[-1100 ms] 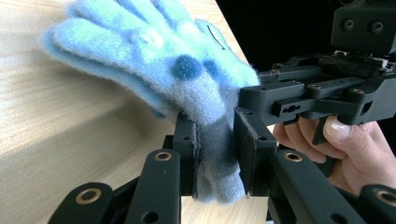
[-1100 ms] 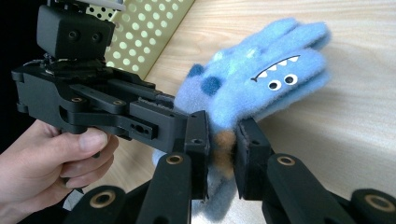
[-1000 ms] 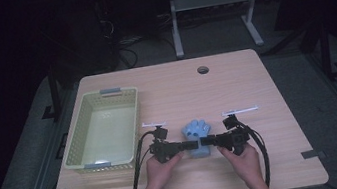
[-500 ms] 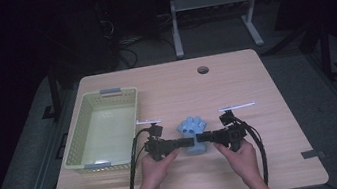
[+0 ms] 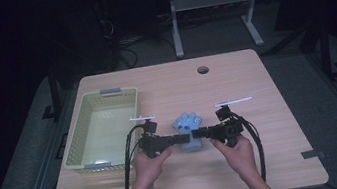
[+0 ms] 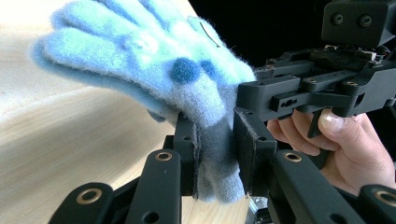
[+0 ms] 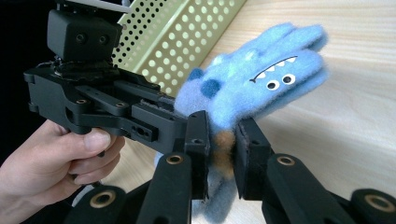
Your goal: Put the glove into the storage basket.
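Fuzzy blue monster glove (image 5: 189, 130) pinched at its cuff from both sides: left gripper (image 5: 179, 139) and right gripper (image 5: 197, 133), each pressed tight on the knit. Held near the table's (image 5: 235, 79) middle, just right of the pale green basket (image 5: 78, 138). Best carried level with both hands in step, grip kept firm, then swung left over the basket rim without stretching the cuff.

Both grippers are matte black, the left gripper (image 5: 181, 138) and right gripper (image 5: 198, 133), with brass-ringed pivots. Black cables trail near. Forearms are bare.
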A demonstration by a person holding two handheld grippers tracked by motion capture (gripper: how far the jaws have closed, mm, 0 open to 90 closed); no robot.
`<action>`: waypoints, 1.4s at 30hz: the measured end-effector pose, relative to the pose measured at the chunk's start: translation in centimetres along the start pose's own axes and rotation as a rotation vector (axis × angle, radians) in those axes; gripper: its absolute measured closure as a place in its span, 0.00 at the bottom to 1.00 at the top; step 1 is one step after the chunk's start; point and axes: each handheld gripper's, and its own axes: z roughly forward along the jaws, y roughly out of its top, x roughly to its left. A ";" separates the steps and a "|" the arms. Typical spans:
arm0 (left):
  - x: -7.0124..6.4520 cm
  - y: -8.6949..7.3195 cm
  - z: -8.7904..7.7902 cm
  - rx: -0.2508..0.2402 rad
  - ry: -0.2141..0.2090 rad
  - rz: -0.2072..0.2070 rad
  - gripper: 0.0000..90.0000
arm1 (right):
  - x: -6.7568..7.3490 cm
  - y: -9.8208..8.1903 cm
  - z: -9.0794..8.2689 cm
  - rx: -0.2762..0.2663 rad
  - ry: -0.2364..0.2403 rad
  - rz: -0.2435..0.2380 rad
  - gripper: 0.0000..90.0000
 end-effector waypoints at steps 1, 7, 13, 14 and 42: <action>0.0 0.0 -0.1 0.000 0.000 -0.004 0.79 | 0.2 0.2 0.1 -0.001 0.000 -0.005 0.86; 0.0 0.5 -1.3 -0.012 0.000 0.005 0.79 | 1.0 1.0 0.5 0.003 0.009 -0.024 0.86; 0.1 0.9 -2.4 -0.024 -0.005 0.000 0.80 | 1.7 1.9 1.0 0.008 0.021 -0.039 0.86; 0.1 1.0 -2.6 -0.026 -0.004 0.000 0.80 | 1.8 2.0 1.0 0.008 0.023 -0.041 0.86; 0.7 2.7 -7.6 -0.082 0.013 0.012 0.80 | 4.8 5.5 3.9 0.013 0.083 -0.085 0.86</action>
